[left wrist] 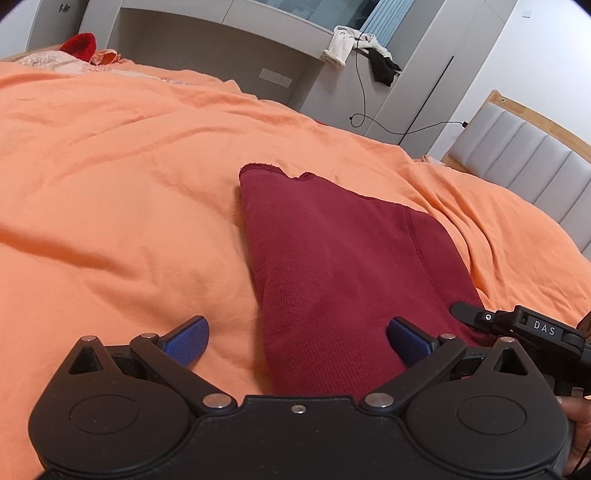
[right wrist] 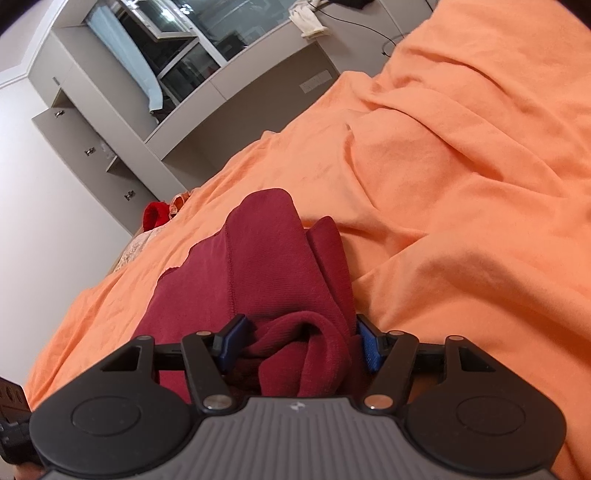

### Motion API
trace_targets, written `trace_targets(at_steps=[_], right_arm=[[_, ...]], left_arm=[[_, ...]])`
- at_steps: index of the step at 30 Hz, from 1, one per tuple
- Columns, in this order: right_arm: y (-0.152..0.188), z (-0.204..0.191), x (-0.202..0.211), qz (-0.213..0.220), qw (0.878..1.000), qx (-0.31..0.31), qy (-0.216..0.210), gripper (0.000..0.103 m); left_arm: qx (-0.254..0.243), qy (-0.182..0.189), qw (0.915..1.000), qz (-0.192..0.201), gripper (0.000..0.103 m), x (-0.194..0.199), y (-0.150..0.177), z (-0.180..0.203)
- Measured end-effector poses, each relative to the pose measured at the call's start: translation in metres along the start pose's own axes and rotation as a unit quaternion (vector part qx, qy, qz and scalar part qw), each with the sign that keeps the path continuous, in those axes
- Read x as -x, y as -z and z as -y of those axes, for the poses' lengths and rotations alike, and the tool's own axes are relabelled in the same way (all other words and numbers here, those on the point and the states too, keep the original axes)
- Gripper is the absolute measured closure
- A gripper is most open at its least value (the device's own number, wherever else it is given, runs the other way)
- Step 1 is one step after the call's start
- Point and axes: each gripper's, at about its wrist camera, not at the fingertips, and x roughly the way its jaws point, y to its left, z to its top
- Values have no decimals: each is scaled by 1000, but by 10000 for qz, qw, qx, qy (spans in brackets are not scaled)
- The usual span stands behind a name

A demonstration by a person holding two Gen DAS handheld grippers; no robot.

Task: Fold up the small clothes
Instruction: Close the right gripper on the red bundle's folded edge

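On an orange bedsheet [left wrist: 110,184], the right gripper [right wrist: 301,341] clamps a bunched maroon garment [right wrist: 258,258]; the left gripper [left wrist: 295,336] straddles it, jaws apart.

Orange bedspread [left wrist: 147,155], grey cabinets [right wrist: 110,122], padded headboard [left wrist: 524,155], white wall [right wrist: 29,184], window [right wrist: 177,33]
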Motion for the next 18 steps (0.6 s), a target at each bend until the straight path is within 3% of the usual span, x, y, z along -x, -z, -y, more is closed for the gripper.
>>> trace_targets(at_steps=[5,10,18], right_arm=[[0,-6,-1,-27,10000,-50,-27,47],[0,-6,-3,-10,10000,-3,-22,47],[3,-4,-5,5,10000,-62,-18,43]], left_arm=[[-68,-110,9997,-229,0,-4,-6,5],[-32,31,9990,-443,0,-9,-13,0],[-255,180,9986,-425,0,-15,-12,-4]])
